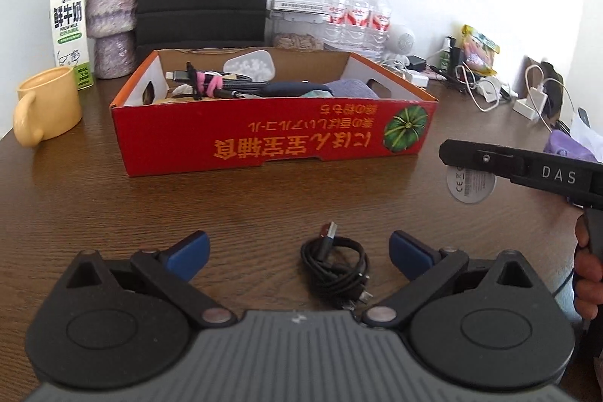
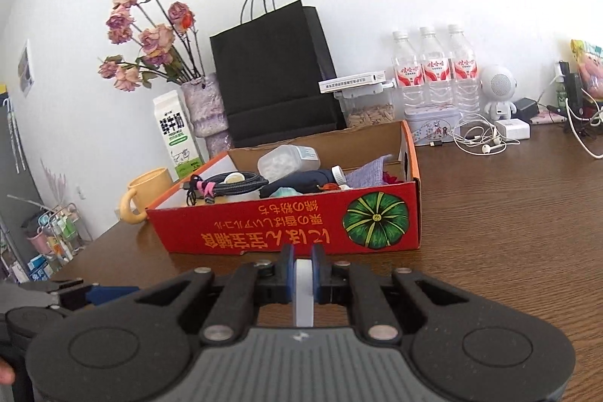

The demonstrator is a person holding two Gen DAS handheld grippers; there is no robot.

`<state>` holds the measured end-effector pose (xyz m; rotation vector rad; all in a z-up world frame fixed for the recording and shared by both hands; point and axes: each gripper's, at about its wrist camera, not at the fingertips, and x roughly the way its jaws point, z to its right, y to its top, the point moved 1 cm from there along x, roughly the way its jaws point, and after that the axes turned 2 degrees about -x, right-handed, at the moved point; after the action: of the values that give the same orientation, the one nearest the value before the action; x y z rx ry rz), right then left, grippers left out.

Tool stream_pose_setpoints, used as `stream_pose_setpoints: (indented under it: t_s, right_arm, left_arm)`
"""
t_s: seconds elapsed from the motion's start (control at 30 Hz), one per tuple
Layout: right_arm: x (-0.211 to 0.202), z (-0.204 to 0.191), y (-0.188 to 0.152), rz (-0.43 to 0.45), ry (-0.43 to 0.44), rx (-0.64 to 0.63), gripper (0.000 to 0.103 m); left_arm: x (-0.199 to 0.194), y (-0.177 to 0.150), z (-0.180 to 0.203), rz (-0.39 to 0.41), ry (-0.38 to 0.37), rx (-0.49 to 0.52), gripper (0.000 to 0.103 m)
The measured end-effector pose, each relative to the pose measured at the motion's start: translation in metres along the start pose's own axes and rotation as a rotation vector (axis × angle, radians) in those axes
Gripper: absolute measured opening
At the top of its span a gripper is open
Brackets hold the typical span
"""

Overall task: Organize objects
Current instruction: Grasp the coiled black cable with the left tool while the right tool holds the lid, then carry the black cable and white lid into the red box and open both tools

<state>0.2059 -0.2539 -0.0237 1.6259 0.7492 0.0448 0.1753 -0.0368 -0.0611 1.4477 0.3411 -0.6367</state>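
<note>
A coiled black USB cable [image 1: 333, 266] lies on the brown table, between the blue fingers of my left gripper [image 1: 299, 240], which stands open around it without touching. My right gripper [image 2: 303, 253] is shut on a thin white round disc [image 2: 303, 289] held edge-up between its pads. In the left wrist view the right gripper [image 1: 448, 151] comes in from the right, with the disc [image 1: 471, 187] hanging under its tip. Beyond both stands an open red cardboard box [image 1: 264, 142] [image 2: 264, 228] with cables, a plastic jar and cloth items inside.
Left of the box stand a yellow mug [image 1: 45, 104], a milk carton [image 1: 69, 25] and a vase of dried flowers [image 2: 203, 108]. A black paper bag [image 2: 271, 74], three water bottles [image 2: 433, 70], and chargers and earphones [image 2: 478, 138] line the back wall.
</note>
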Motion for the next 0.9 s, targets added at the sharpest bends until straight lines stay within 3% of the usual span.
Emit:
stream_pose_setpoints:
  t_s: [0.13,0.27,0.33,0.37,0.4,0.47,0.9]
  right_arm:
    - [-0.010,-0.006,-0.007,0.008,0.024,-0.033,0.009]
    - [-0.006,-0.005,-0.007,-0.005,0.020,-0.026,0.009]
    - [-0.004,-0.004,-0.008,-0.009,0.015,-0.023,0.009]
    - [-0.003,-0.004,-0.008,-0.010,0.013,-0.023,0.009]
    - [-0.002,-0.005,-0.008,-0.010,0.010,-0.024,0.009]
    - [-0.001,-0.004,-0.009,-0.011,0.009,-0.023,0.009]
    - [-0.001,-0.014,-0.008,0.014,0.002,-0.053,0.009]
  left_arm:
    - [0.005,-0.005,0.007,-0.032,-0.006,0.029,0.103]
    - [0.014,-0.004,0.000,-0.052,0.015,-0.016,0.103]
    - [0.014,-0.003,-0.002,-0.051,0.020,-0.033,0.098]
    - [0.014,-0.003,-0.002,-0.051,0.024,-0.038,0.086]
    - [0.014,-0.003,-0.002,-0.054,0.018,-0.044,0.064]
    - [0.014,-0.002,0.002,-0.051,0.027,-0.040,0.038]
    - [0.003,0.009,0.007,0.027,0.061,-0.070,0.038]
